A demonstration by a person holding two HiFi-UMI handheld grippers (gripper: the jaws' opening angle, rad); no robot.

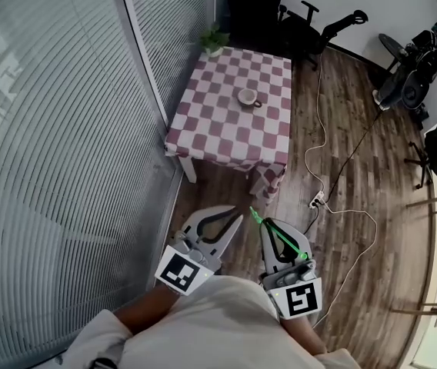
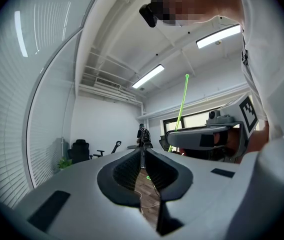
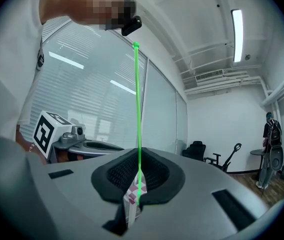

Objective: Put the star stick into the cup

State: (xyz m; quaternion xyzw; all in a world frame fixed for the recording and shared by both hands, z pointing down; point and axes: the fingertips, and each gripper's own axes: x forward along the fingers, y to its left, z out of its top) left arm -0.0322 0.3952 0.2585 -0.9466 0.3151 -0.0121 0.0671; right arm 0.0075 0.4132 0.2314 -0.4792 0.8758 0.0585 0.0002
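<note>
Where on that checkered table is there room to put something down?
Most of the table is bare: the whole near half between the cup and the front edge, and the strip beside the glass wall. Only the far corner by the plant is crowded.

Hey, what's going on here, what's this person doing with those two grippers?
A person holds a gripper in each hand. The right gripper is shut on a thin green stick, which runs out past its jaws. The left gripper is shut and empty. Ahead stands a table with a checked cloth, and a cup sits on it, well apart from both grippers. The stick is not yet in the cup.
</note>
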